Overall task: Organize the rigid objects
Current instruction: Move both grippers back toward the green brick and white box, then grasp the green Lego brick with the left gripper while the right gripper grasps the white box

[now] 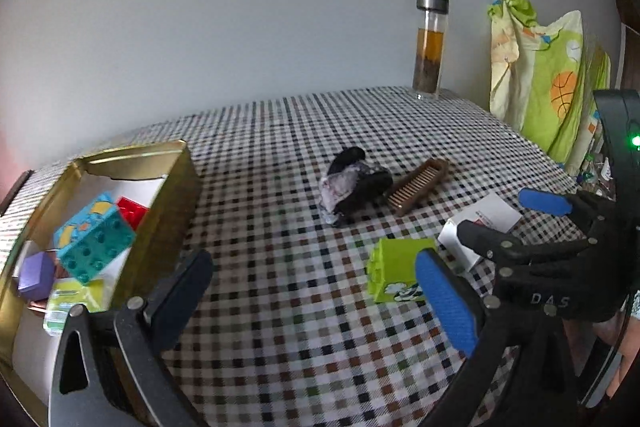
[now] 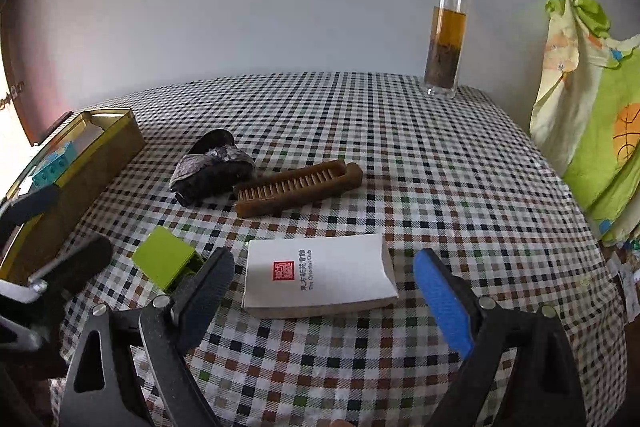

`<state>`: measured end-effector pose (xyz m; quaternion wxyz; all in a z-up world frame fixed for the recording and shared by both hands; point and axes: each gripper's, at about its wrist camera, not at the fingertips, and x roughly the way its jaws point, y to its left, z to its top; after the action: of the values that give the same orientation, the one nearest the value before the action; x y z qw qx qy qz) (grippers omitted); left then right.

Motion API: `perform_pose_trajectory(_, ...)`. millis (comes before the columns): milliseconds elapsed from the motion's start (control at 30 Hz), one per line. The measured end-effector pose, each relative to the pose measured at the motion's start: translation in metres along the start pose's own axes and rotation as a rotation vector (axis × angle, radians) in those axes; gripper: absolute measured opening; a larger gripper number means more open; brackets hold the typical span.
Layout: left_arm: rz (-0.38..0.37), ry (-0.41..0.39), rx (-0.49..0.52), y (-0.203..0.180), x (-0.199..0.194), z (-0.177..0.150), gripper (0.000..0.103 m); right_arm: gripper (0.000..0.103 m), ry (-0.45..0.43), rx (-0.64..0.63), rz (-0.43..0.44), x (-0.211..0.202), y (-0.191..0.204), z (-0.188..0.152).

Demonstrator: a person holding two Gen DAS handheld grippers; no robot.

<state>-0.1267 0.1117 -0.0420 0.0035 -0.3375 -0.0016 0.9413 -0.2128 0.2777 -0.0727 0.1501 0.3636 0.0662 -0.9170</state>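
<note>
right gripper [image 2: 324, 291] is lining up on the white box [image 2: 320, 277]
jaws are standing apart, box lying crosswise between them untouched; left gripper [image 1: 312, 291] is gaping too, empty, farther

Checked tablecloth [image 2: 400, 155] on a table, several things laid on it.
A white box [image 2: 320, 277] is seen just ahead of the right gripper [image 2: 324, 291], a green block [image 2: 164, 259] to its left, a comb [image 2: 298, 187] and dark bundle [image 2: 212, 173] beyond, a gold tin [image 2: 76, 163] far left, a bottle [image 2: 446, 35] far back.
</note>
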Motion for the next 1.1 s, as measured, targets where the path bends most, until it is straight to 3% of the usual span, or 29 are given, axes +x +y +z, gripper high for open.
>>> perform_pose_trajectory(300, -0.014, 0.068, 0.014, -0.011, 0.021, 0.004, 0.102, 0.092, 0.084, 0.054, 0.049, 0.016, -0.009, 0.001)
perform_pose_trajectory(367, -0.017, 0.072, 0.011, -0.011, 0.022, 0.003, 0.102, 0.081, 0.099, 0.067, 0.083, 0.019, -0.011, 0.003)
perform_pose_trajectory(467, -0.017, 0.072, 0.015, -0.013, 0.021, 0.003, 0.103, 0.08, 0.091, 0.073, 0.09, 0.019, -0.014, 0.003)
perform_pose_trajectory(833, -0.028, 0.067, 0.053, -0.019, 0.023, 0.004, 0.103, 0.08, 0.018, 0.098, -0.032, 0.003, -0.019, 0.003)
perform_pose_trajectory(1100, -0.026, 0.089, 0.073, -0.023, 0.026, 0.004, 0.102, 0.08, 0.024, 0.15, -0.02, 0.002, -0.034, 0.001)
